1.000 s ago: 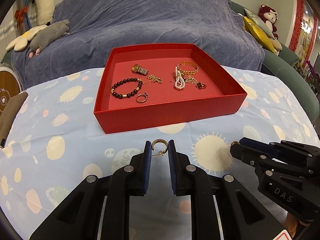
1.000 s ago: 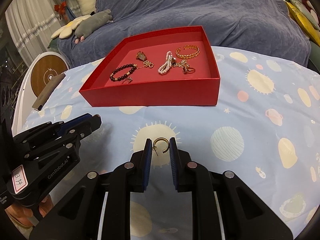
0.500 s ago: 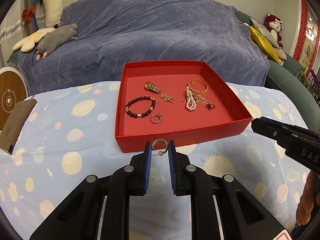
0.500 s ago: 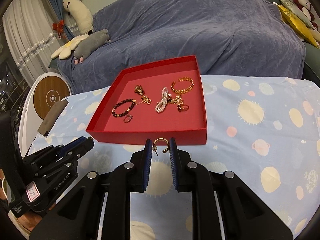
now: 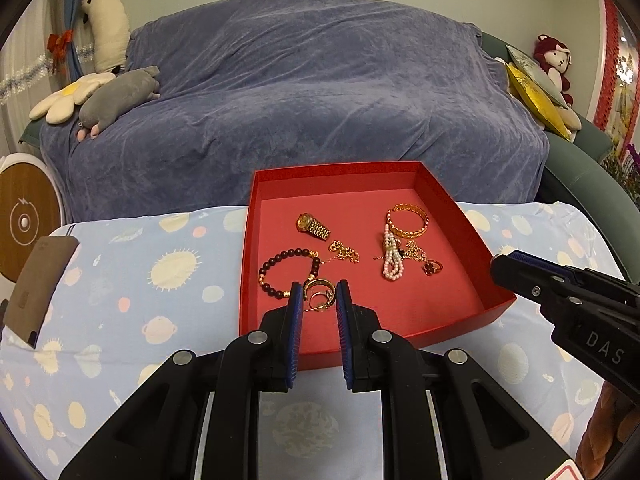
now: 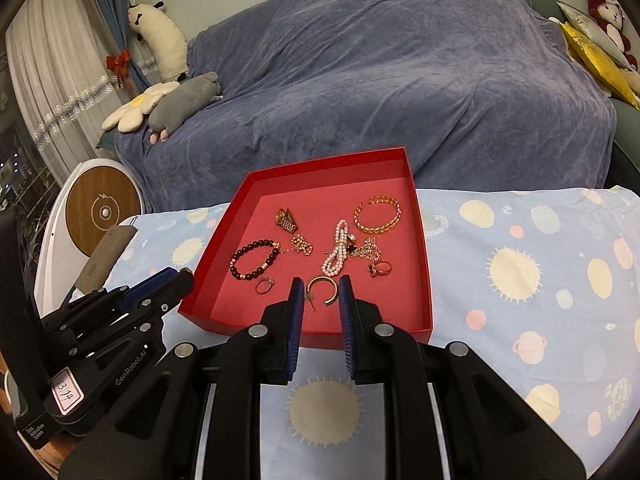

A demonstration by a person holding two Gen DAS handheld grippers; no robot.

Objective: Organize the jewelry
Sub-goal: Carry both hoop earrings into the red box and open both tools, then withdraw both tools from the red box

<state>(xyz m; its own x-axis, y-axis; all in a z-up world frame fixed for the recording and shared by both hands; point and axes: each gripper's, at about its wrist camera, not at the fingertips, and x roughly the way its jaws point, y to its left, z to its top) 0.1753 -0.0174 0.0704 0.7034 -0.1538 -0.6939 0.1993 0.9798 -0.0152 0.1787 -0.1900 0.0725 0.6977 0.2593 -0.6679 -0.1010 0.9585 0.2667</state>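
A red tray (image 5: 464,322) (image 6: 423,240) on the patterned cloth holds a dark bead bracelet (image 5: 276,266), a gold watch (image 5: 312,225), a gold bangle (image 5: 408,220), a pearl strand (image 5: 391,258) and rings. My left gripper (image 5: 319,298) is shut on a gold hoop earring (image 5: 319,289), held above the tray's near left part. My right gripper (image 6: 320,294) is shut on a second gold hoop earring (image 6: 323,290), held above the tray's near middle. Each gripper shows in the other's view, the right (image 5: 560,292), the left (image 6: 132,304).
A sofa under a blue cover (image 5: 312,92) stands behind the table, with plush toys (image 5: 112,96) on its left. A round wooden-faced device (image 6: 102,212) and a brown flat case (image 5: 36,280) are at the table's left end.
Both grippers rose and moved forward from the cloth to over the red tray, each carrying its hoop earring. The jaws stayed shut.
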